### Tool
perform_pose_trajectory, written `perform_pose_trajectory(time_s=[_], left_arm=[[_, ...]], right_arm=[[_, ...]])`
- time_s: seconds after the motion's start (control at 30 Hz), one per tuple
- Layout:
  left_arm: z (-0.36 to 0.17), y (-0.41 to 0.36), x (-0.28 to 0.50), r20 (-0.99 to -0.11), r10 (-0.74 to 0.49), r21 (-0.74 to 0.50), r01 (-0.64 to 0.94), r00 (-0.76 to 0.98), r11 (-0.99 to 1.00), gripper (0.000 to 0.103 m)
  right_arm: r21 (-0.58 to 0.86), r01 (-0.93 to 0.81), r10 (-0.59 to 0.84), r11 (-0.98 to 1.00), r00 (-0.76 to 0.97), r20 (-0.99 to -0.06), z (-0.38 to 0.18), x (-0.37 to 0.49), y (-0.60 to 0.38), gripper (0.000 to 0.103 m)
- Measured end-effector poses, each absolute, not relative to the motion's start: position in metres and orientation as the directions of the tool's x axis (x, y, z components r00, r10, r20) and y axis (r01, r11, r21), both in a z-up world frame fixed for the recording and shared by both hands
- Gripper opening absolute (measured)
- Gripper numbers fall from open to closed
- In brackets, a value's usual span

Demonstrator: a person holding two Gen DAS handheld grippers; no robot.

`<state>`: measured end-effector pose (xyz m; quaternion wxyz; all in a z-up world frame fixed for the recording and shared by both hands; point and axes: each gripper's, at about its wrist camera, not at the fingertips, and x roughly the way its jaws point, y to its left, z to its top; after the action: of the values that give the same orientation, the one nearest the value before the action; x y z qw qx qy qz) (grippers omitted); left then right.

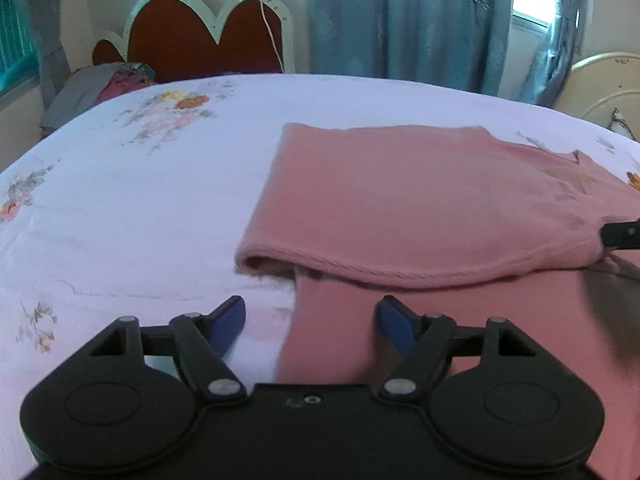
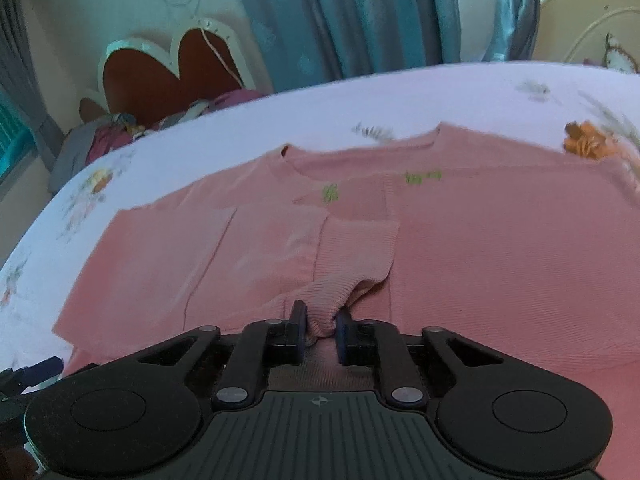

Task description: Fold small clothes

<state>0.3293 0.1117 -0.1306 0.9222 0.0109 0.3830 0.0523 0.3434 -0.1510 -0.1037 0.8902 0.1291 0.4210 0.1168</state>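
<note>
A pink knit sweater (image 2: 500, 248) lies on the floral bedsheet (image 2: 320, 96), its left side folded over the body. My right gripper (image 2: 320, 330) is shut on the ribbed cuff (image 2: 352, 256) of the folded sleeve, held just above the sweater. In the left wrist view the same sweater (image 1: 400, 200) lies ahead and to the right, its folded edge lifted. My left gripper (image 1: 312, 316) is open and empty, hovering over the sweater's near-left edge. The right gripper's tip (image 1: 622, 234) shows at the far right, pinching the fabric.
The white bedsheet (image 1: 120, 220) stretches to the left. A red headboard (image 1: 200, 36) and blue curtains (image 1: 400, 20) stand behind the bed. A pile of clothes (image 1: 100, 88) lies at the far left corner. A cream headboard (image 2: 592, 20) stands at the right.
</note>
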Motion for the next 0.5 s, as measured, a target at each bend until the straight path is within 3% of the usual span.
perform_pose_trajectory(time_s=[0.3, 0.37, 0.5], left_arm=[[-0.136, 0.115, 0.35, -0.685, 0.117, 0.052, -0.112, 0.719, 0.992, 0.072], [-0.137, 0.116, 0.35, -0.68, 0.109, 0.047, -0.105, 0.725, 0.993, 0.064], [-0.136, 0.117, 0.349, -0.659, 0.094, 0.034, -0.096, 0.746, 0.995, 0.03]], right_arm=[[0.226, -0.04, 0.176, 0.973, 0.76, -0.626, -0.07, 0.331, -0.18, 0.005], [0.203, -0.025, 0.15, 0.979, 0.761, -0.631, -0.07, 0.333, -0.192, 0.005], [0.182, 0.027, 0.101, 0.983, 0.751, -0.652, -0.08, 0.33, -0.217, 0.005]])
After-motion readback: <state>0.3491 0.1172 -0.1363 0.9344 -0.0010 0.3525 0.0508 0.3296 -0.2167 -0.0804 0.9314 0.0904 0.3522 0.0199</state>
